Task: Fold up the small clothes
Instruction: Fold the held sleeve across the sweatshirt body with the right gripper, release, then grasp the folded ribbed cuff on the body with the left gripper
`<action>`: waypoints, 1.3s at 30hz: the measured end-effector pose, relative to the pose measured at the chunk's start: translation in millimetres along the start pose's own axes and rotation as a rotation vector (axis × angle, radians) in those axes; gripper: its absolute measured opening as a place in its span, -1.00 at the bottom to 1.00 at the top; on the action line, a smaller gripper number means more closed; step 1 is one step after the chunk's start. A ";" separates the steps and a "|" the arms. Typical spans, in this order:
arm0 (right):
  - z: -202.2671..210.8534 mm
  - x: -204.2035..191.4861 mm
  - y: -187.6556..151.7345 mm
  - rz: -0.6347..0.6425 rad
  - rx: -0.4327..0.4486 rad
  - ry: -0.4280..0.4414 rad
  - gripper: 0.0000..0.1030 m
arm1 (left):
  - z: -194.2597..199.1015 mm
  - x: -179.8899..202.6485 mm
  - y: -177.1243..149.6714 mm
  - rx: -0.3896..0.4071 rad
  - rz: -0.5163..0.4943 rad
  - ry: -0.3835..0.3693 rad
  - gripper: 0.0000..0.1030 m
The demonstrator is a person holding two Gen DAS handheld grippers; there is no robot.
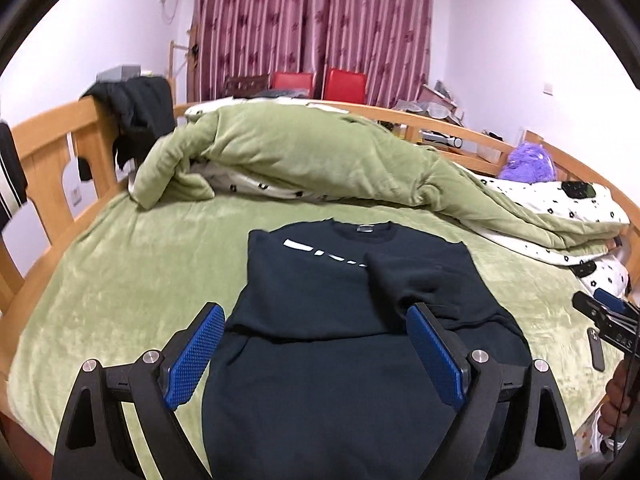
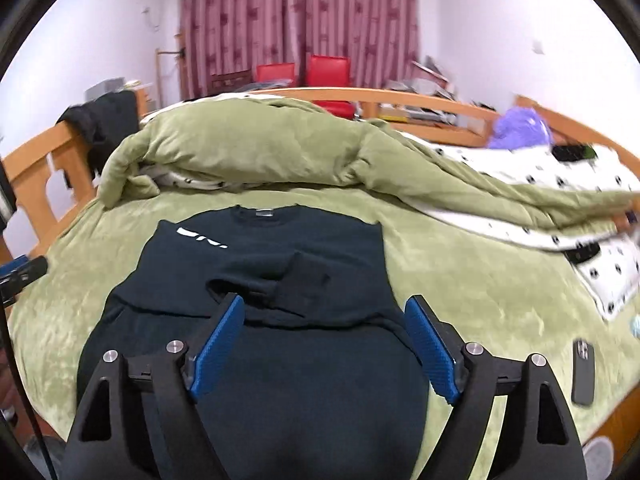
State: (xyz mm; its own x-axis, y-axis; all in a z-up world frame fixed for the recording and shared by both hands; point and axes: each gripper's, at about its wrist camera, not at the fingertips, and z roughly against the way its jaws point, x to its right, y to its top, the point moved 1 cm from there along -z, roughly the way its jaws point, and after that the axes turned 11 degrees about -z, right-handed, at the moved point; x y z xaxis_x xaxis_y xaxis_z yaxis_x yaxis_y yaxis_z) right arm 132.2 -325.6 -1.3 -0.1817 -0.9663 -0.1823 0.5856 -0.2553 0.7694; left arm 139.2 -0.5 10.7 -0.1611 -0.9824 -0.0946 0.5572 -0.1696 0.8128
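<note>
sweatshirt position: we see the dark sweatshirt lying flat on the green bed cover, collar toward the rumpled quilt, hem toward us; both sleeves are folded in across the chest.
fold state: we judge the sleeve folds done and the bottom-to-top fold not yet made.
risk, sleeve slip: the folded right sleeve lies loose on top; we expect it to slide off if the hem is lifted fast or unevenly.
risk, snag: the plush cover may be pinched along with the hem if the pads go too deep.
risk, phone: a phone lies on the cover to the right of the garment, within sweep of that arm.
left gripper: jaws spread wide, nothing between them; it hangs above the lower half of the garment, not touching.
right gripper: jaws apart and empty, over the garment's middle, clear of the fabric.
</note>
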 end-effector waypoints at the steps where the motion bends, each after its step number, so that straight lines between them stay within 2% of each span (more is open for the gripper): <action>1: 2.4 6.2 0.6 -0.021 -0.001 -0.006 0.58 | 5.8 10.9 1.0 0.004 -0.018 0.010 0.78; 5: 7.1 27.4 10.0 -0.125 0.022 -0.055 0.58 | 9.8 46.5 0.3 0.019 -0.067 0.006 0.78; 10: -0.5 37.1 13.3 -0.173 0.019 0.038 0.58 | -7.1 87.7 -2.7 0.012 -0.118 -0.007 0.78; 13: -11.5 41.8 -2.3 -0.107 0.016 0.044 0.58 | -34.5 110.3 -3.7 -0.007 -0.127 -0.030 0.78; 18: -35.3 65.1 -11.1 -0.046 -0.015 -0.070 0.58 | -96.2 150.3 -5.8 -0.063 -0.159 -0.073 0.78; 28: -64.7 110.1 -5.2 -0.124 -0.068 -0.148 0.58 | -198.2 229.1 -7.0 -0.121 -0.302 -0.105 0.78; 32: -69.8 112.2 -4.9 -0.123 -0.080 -0.166 0.58 | -231.6 245.9 -7.3 -0.120 -0.346 -0.067 0.77; 37: -73.5 115.2 -4.9 -0.125 -0.085 -0.170 0.58 | -273.5 250.5 -18.1 -0.240 -0.311 -0.075 0.68; 38: -75.6 116.2 -4.8 -0.126 -0.091 -0.178 0.58 | -276.9 251.3 -20.1 -0.243 -0.312 -0.068 0.61; 39: -77.7 117.0 -4.9 -0.127 -0.096 -0.185 0.58 | -276.8 252.9 -20.9 -0.233 -0.321 -0.057 0.39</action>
State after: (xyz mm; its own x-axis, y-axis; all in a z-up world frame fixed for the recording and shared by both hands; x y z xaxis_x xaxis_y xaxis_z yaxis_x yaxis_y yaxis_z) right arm 169.4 -440.0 -73.9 -0.3955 -0.9058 -0.1520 0.6194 -0.3853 0.6840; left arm 312.2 -267.1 -189.3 -0.3985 -0.8716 -0.2856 0.6395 -0.4873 0.5946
